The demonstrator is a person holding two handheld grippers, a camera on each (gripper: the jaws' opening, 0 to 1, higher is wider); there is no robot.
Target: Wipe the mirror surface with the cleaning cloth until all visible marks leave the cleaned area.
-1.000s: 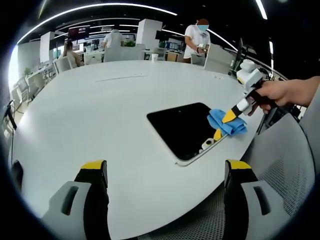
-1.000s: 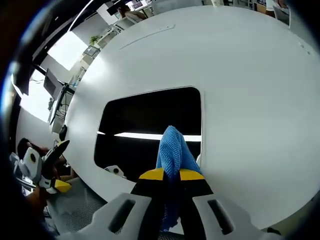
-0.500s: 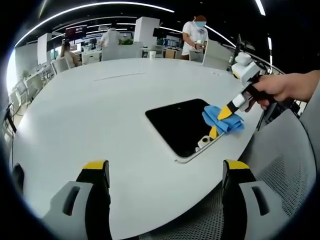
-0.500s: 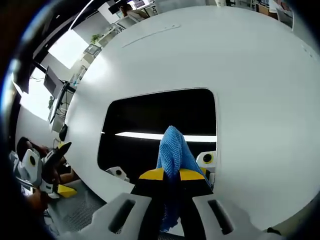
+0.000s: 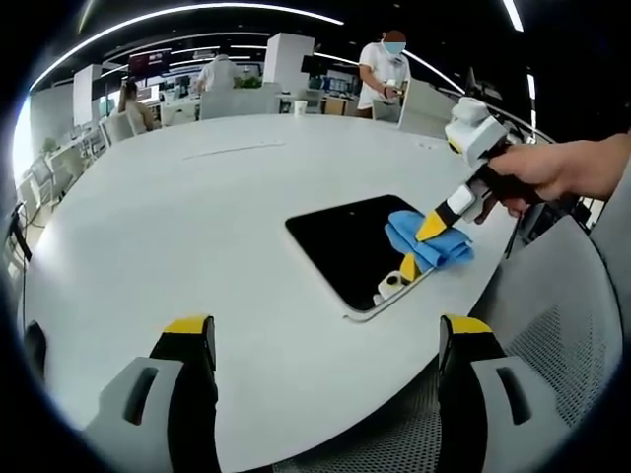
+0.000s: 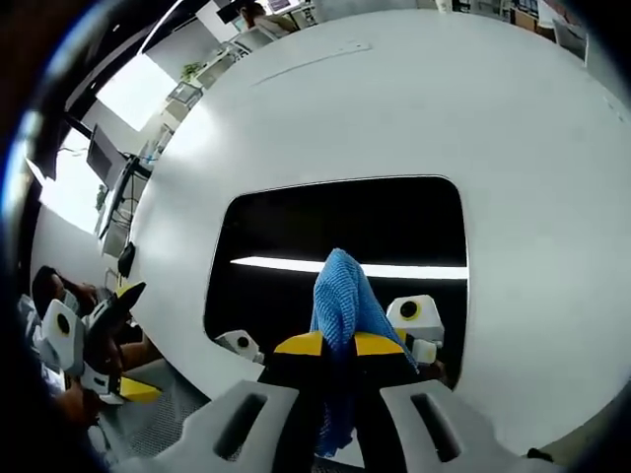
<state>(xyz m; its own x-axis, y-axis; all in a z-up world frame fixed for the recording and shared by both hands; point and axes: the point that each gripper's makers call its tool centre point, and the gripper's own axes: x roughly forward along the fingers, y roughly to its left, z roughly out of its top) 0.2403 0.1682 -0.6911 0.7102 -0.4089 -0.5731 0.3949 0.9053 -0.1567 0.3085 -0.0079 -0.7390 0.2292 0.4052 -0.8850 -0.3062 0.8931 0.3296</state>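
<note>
large white round table (image 5: 197, 217); mesh chair (image 5: 562, 325) beside it; people (image 5: 386, 74) standing behind.

bright overhead strips, fisheye-bent edges, perhaps slight blur

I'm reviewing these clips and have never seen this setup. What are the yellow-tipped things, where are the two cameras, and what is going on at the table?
No robot here: a person holds a two-jaw tool in each hand, each carrying a fisheye camera. In the left gripper view, the left tool hangs open over the white table. The right tool is shut on the blue cleaning cloth, pressing it onto the dark mirror lying flat near the table's edge. The person's hand holds that tool.
</note>
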